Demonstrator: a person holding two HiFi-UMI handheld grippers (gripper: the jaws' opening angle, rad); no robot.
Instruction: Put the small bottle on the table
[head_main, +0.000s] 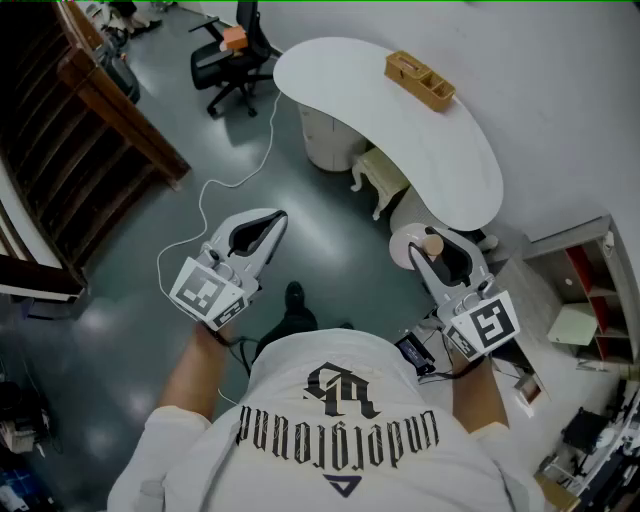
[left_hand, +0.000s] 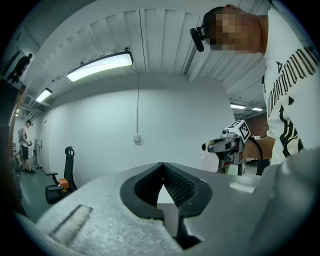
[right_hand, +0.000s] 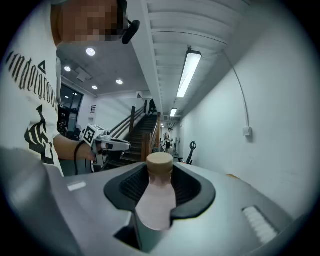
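Small pale-pink bottle (right_hand: 156, 200) with a tan cap is clamped lengthwise between the jaws of the right gripper (right_hand: 160, 172), cap pointing away from the camera and body filling the jaw throat. This is confirmed in the right gripper view. The head view shows only the cap (head_main: 432, 243) past that gripper's tips (head_main: 436, 252). The head view alone places the bottle: it is in the air above the grey floor (head_main: 300, 230), off the white kidney-shaped table (head_main: 400, 130) and near its nearer rounded end. A wooden divided box (head_main: 420, 80) sits at the table's far edge. The left gripper (left_hand: 163, 167) has its jaws brought together at the tips with nothing between them. In the head view it (head_main: 278, 215) is held level, well apart from the right one. Only the head view shows the white cable (head_main: 250, 160) on the floor. The black office chair (head_main: 232, 55) also appears in the left gripper view, against a plain wall. The wooden staircase (right_hand: 142, 127) is seen lengthwise in the right gripper view, with the left gripper in front of it.
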